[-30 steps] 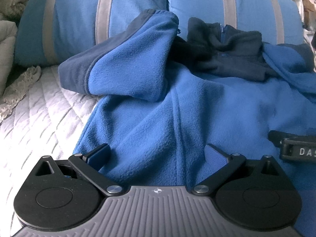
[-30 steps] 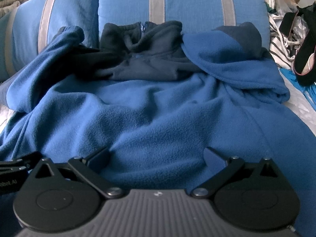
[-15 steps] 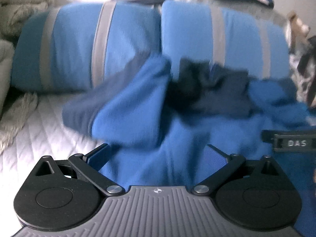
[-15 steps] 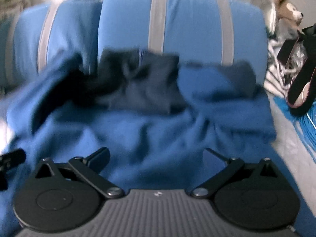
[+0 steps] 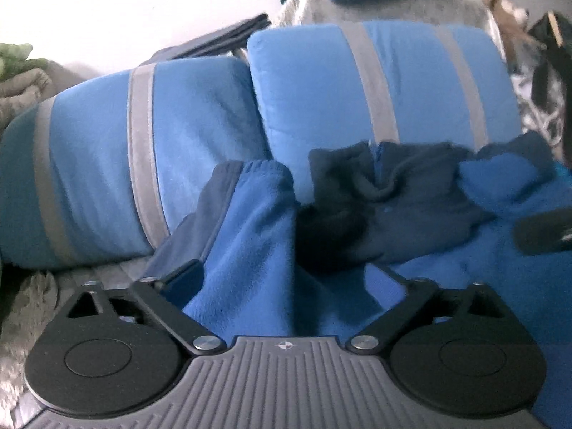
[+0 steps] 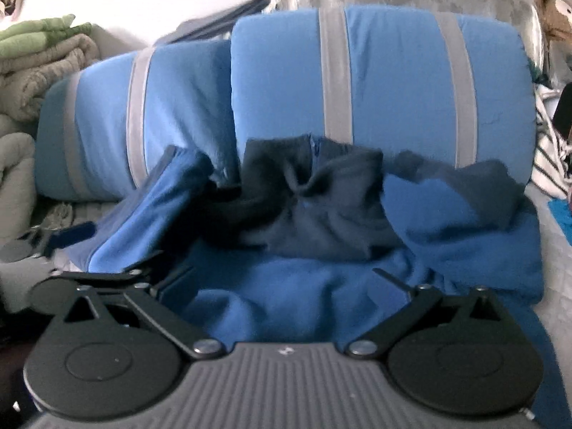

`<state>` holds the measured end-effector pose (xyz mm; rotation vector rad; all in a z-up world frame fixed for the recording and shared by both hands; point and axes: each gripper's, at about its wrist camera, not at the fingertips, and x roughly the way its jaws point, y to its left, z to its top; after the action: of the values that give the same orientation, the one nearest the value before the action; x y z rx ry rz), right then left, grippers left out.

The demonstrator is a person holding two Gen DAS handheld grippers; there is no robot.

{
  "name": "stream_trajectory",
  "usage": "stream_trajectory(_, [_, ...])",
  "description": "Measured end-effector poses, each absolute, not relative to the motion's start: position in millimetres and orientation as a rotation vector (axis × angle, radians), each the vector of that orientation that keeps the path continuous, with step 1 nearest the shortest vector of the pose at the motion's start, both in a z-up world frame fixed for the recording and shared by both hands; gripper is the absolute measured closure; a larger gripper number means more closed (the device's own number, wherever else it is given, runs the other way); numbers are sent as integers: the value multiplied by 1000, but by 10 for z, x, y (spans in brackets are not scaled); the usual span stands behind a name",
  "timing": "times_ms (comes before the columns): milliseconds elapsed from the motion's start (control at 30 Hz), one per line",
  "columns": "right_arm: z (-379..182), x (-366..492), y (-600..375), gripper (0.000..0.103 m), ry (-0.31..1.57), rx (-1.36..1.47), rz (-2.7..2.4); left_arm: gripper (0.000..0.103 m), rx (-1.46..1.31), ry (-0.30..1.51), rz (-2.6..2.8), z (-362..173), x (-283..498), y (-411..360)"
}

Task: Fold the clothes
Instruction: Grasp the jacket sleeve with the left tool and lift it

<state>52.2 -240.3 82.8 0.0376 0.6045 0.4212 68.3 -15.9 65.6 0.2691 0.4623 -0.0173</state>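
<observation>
A blue fleece jacket (image 5: 250,250) (image 6: 286,286) lies on the bed with its navy collar (image 5: 386,207) (image 6: 314,207) against the pillows. Both sleeves are folded in over the chest. My left gripper (image 5: 286,271) hovers low over the left side of the body below the left sleeve (image 5: 250,207). Its jaws are closing, with a ridge of fleece between them that the pads do not press. My right gripper (image 6: 279,275) stands wide open over the lower middle of the jacket, with fleece between its fingers but not pinched. One left finger (image 6: 73,231) shows at the left edge of the right wrist view.
Two blue pillows with grey stripes (image 5: 107,161) (image 6: 393,89) stand right behind the jacket. Folded blankets (image 6: 43,53) are stacked at the left. A stuffed bear (image 6: 550,10) and striped cloth (image 6: 550,164) lie at the right. Pale quilted bedcover (image 6: 550,236) shows beside the jacket.
Both grippers have risen and tipped upward, so the pillows and the wall now fill more of each view. The left jaws stand slightly narrower. The jacket lies as before.
</observation>
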Motion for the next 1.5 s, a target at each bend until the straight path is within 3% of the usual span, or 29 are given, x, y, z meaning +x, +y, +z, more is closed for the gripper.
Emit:
stream_trajectory(67, [804,526,-2409,0,610,29,426,15,295,501,-5,597,824,-150])
stream_trajectory(100, [783,536,-2412,0,619,28,431,23,305,528,-7,563,888,-135])
stream_trajectory(133, [759,549,-2417,0,632,29,437,46,311,556,-8,540,945,-118])
stream_trajectory(167, [741,562,-2426,0,646,32,443,82,302,578,-3,537,979,-83])
stream_trajectory(200, [731,571,-2439,0,657,34,447,91,282,590,7,544,998,-31])
stream_trajectory(533, [650,616,-2554,0,736,65,444,93,154,569,104,734,578,685])
stream_trajectory(900, [601,499,-2314,0,819,123,525,93,63,705,184,512,116,1363])
stream_trajectory(1000, [609,458,-2218,0,823,112,542,89,92,697,171,472,28,1388])
stream_trajectory(1133, [574,463,-2140,0,848,105,556,59,207,627,204,535,20,1237])
stream_trajectory(1233, [514,492,-2133,0,881,109,552,48,214,557,193,632,42,1203])
stream_trajectory(1500, [362,585,-2233,0,970,179,543,43,239,521,158,676,314,1049])
